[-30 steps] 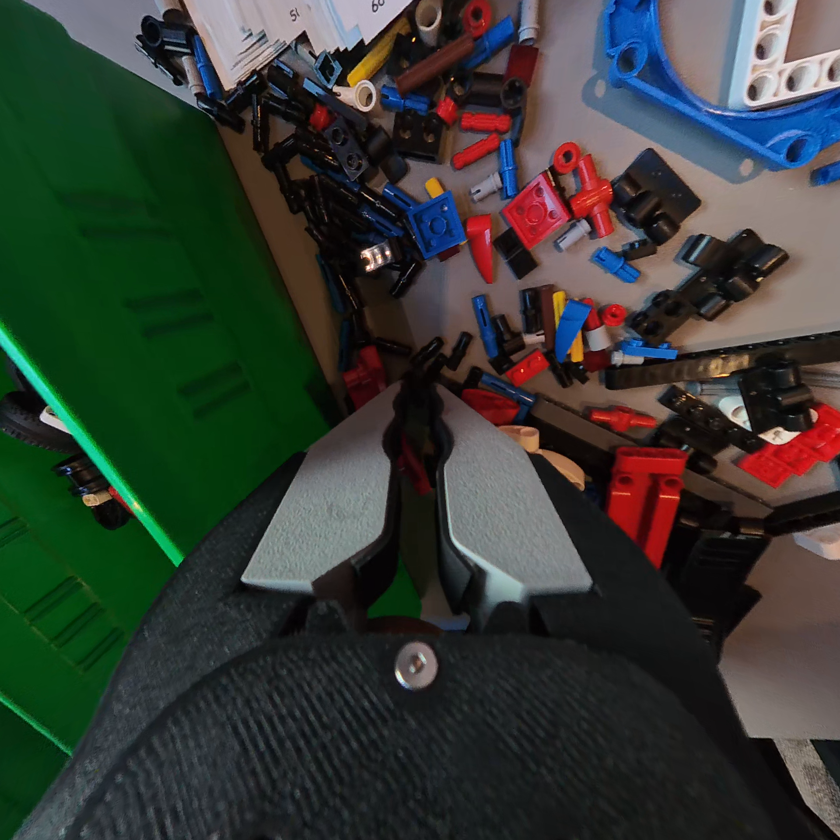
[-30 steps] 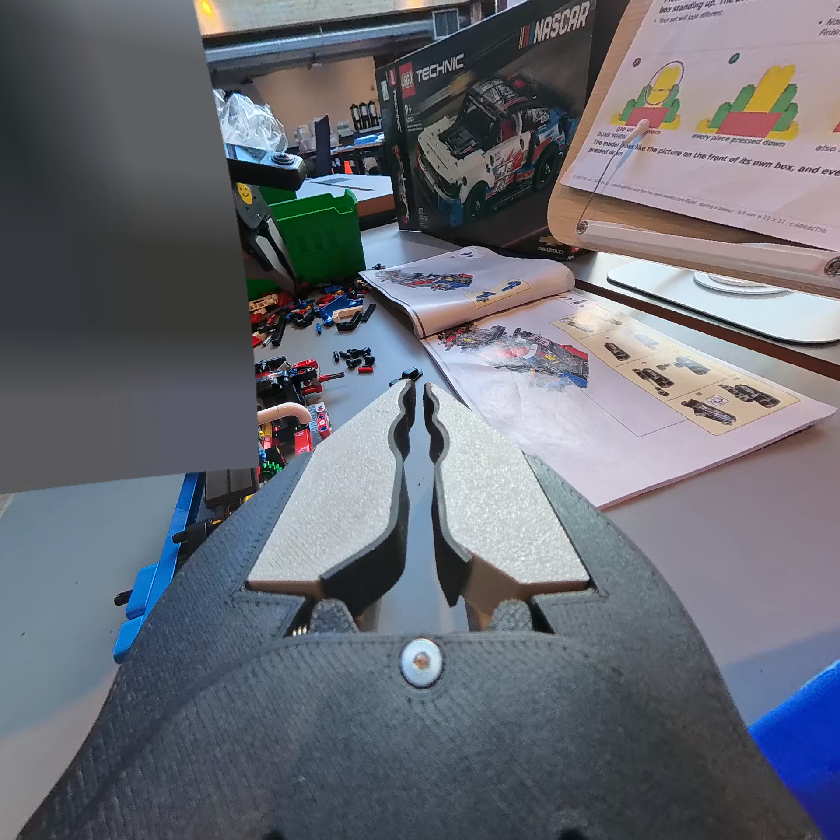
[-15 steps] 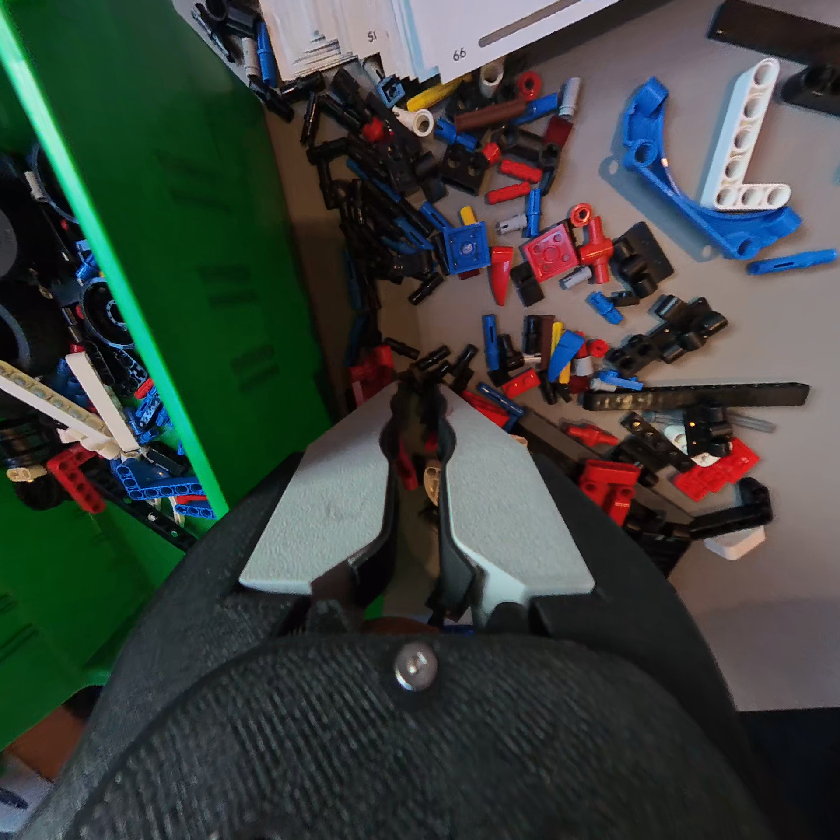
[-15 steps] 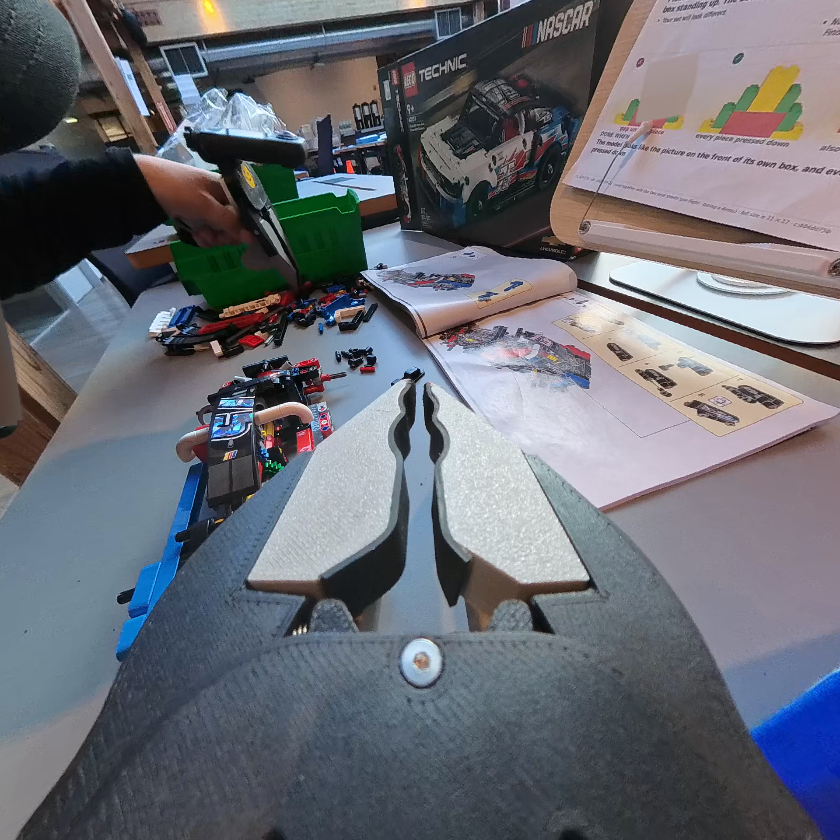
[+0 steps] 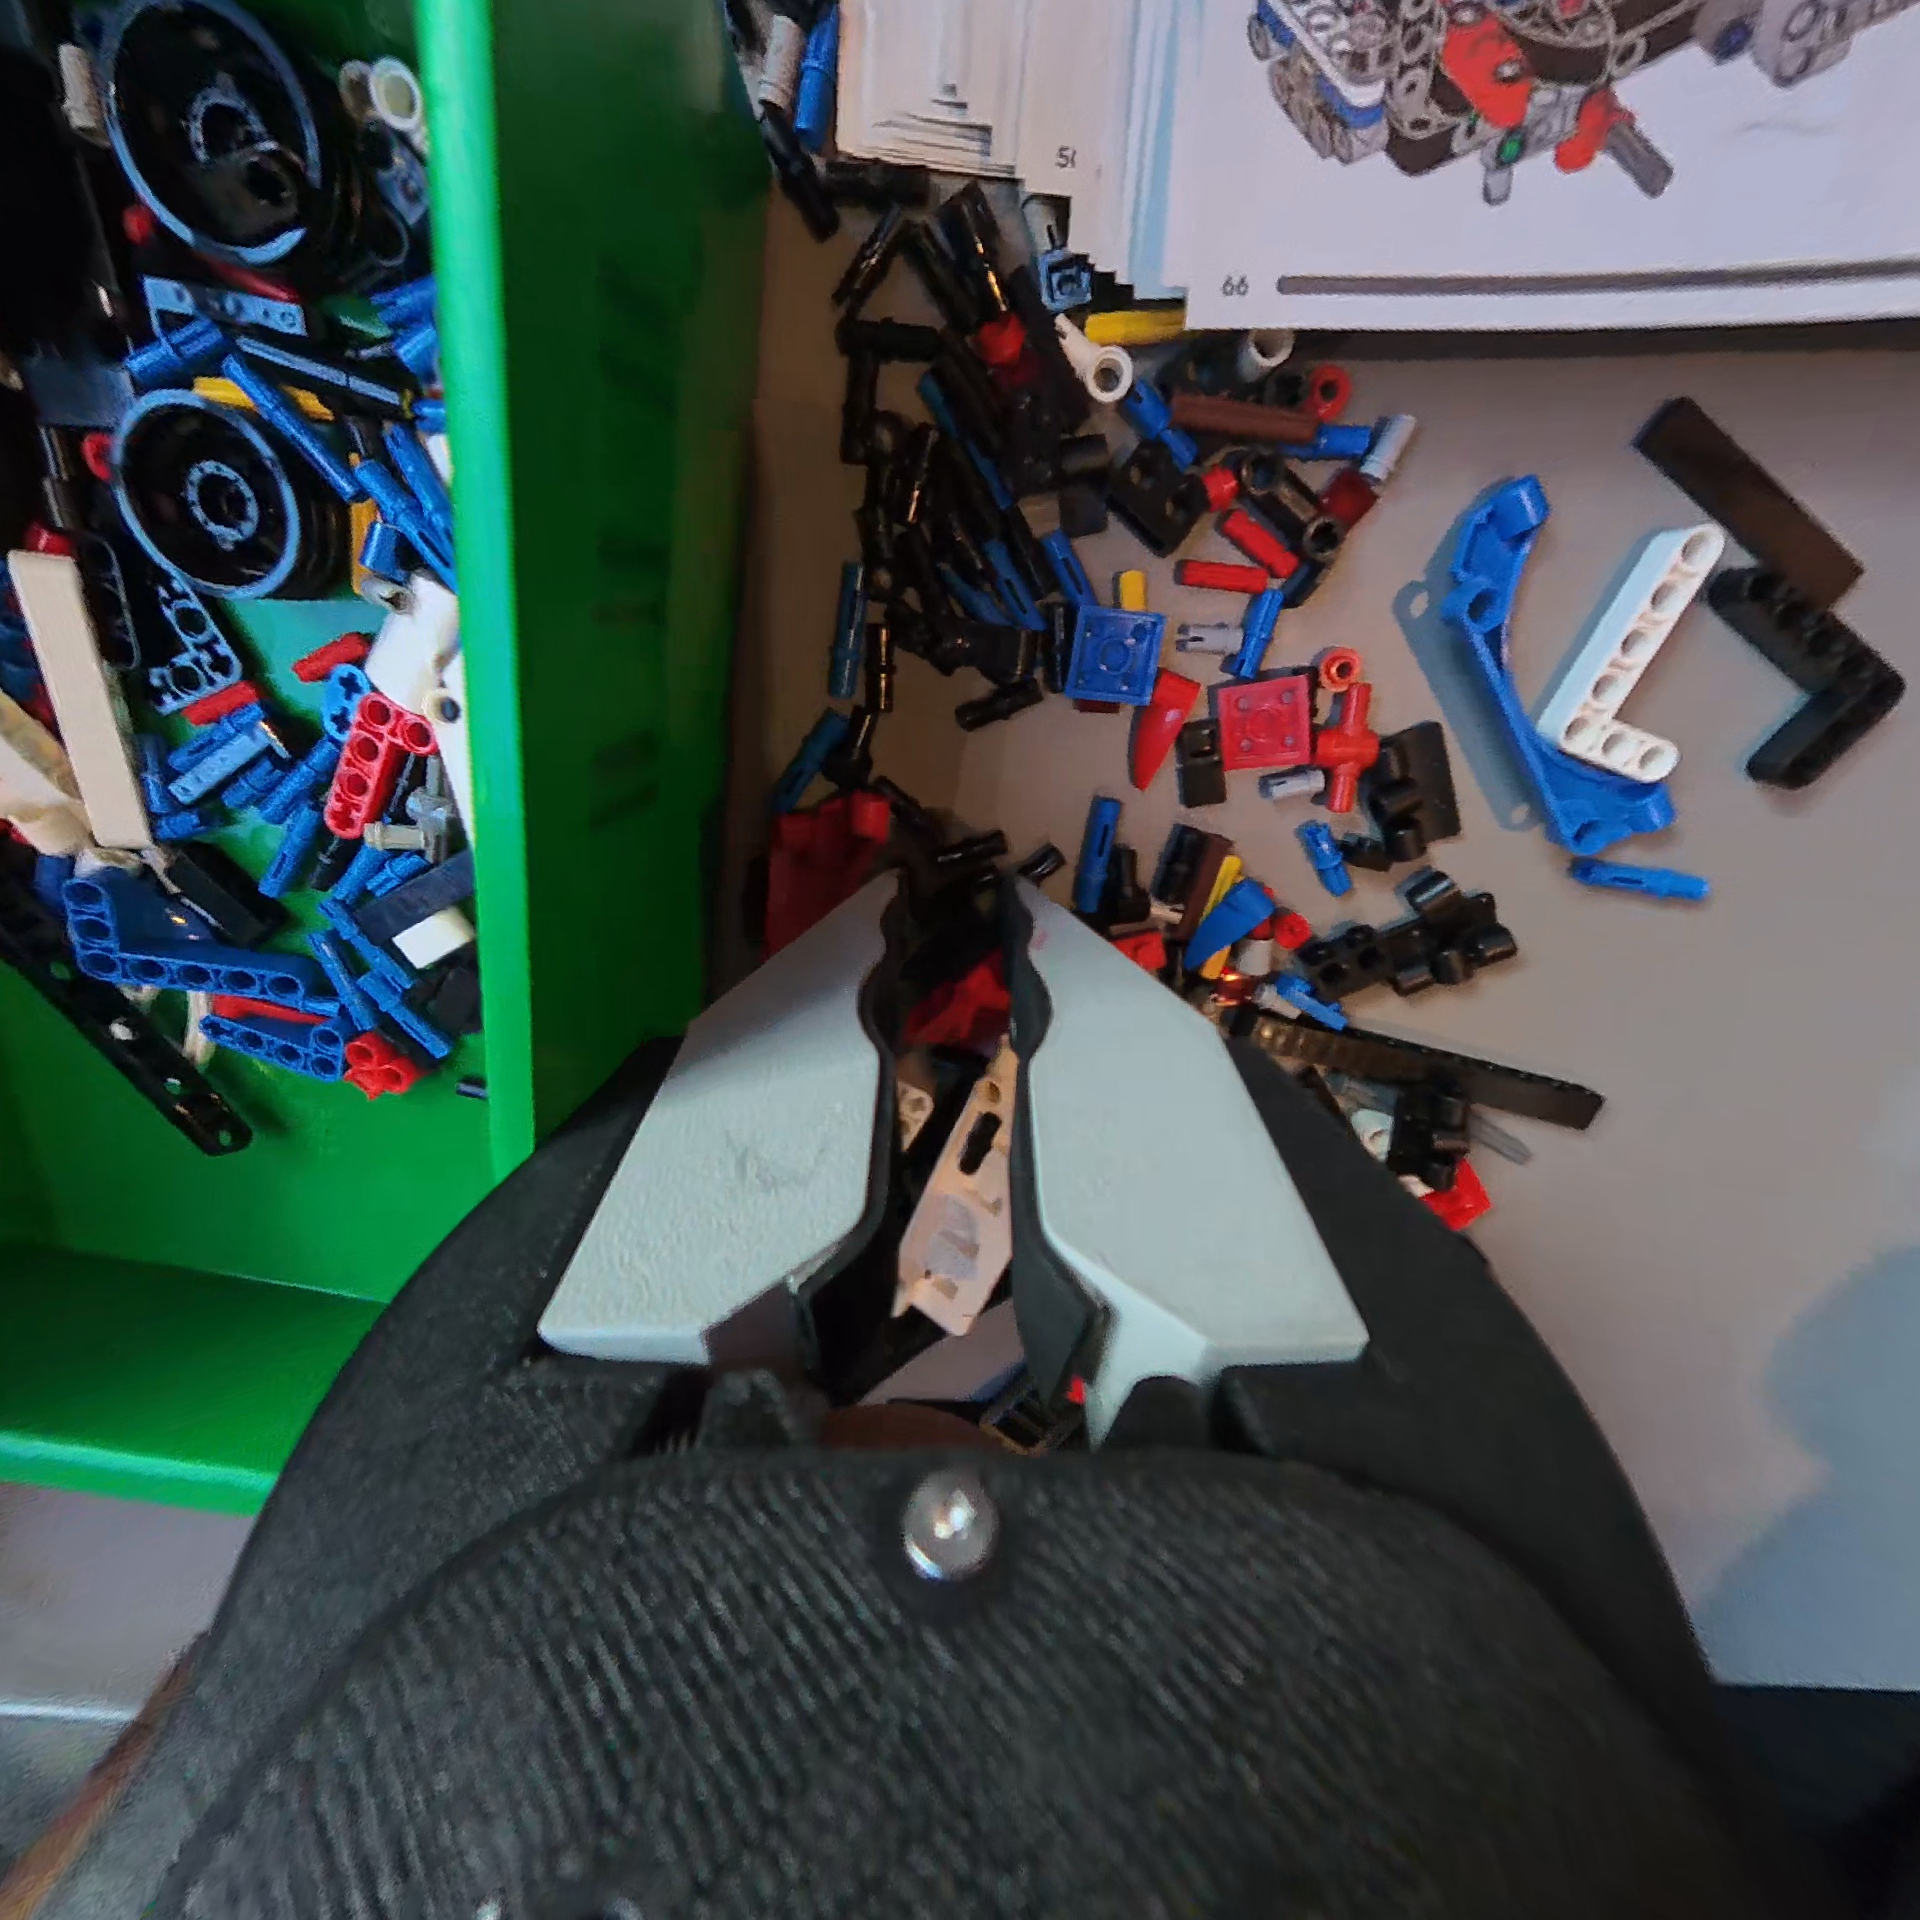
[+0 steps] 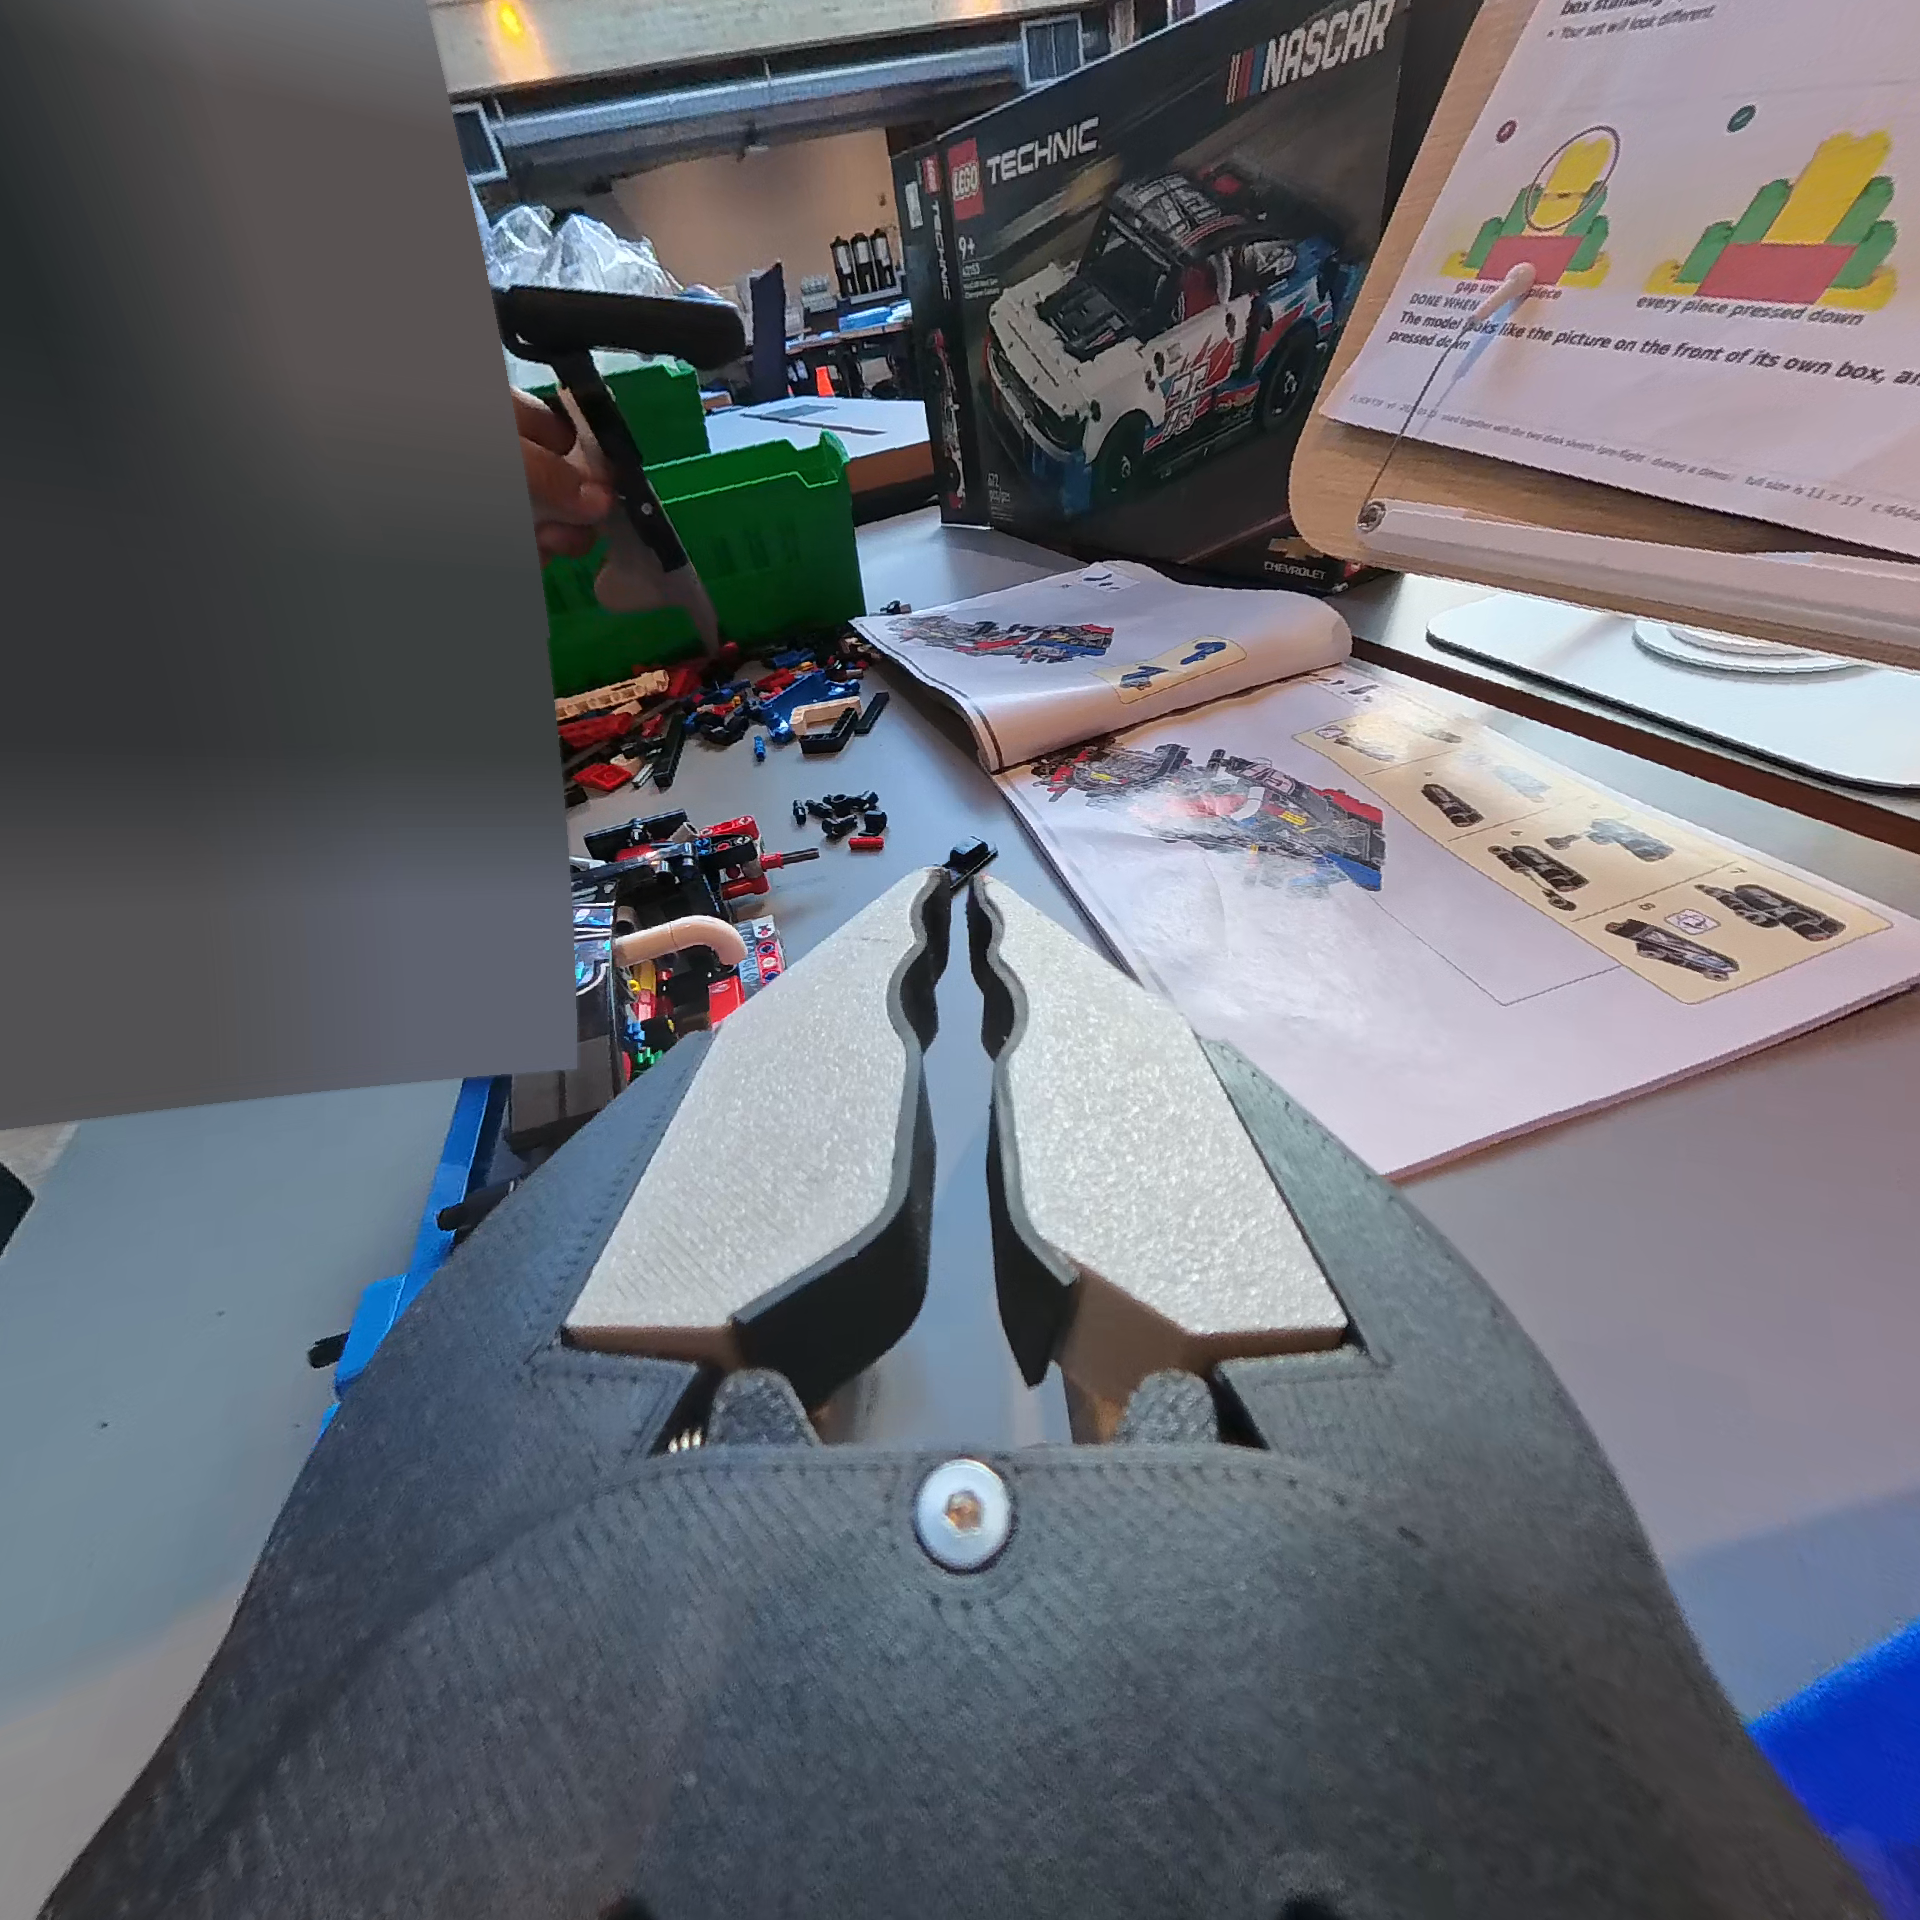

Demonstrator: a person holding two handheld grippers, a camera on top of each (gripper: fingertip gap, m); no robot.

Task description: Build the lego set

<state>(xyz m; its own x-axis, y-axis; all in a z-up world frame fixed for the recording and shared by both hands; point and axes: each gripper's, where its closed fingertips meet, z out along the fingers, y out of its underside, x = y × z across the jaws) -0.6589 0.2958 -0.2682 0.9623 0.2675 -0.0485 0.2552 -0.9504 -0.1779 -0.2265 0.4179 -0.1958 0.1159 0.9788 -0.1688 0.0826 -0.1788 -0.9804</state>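
Beside the green bin (image 5: pixel 613 520) of parts, the left gripper (image 5: pixel 951 914) hangs over the loose lego pieces (image 5: pixel 1143 644) on the grey surface (image 5: pixel 1714 1143), jaws clenched on a small black piece, while the right gripper (image 6: pixel 958 894), jaws nearly closed and empty, points toward the open instruction booklet (image 6: pixel 1403 883).

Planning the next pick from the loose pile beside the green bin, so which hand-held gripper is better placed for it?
Left. The left hand-held gripper hangs right over the loose pile beside the green bin. The right hand-held gripper sits far back, near the instruction booklet.
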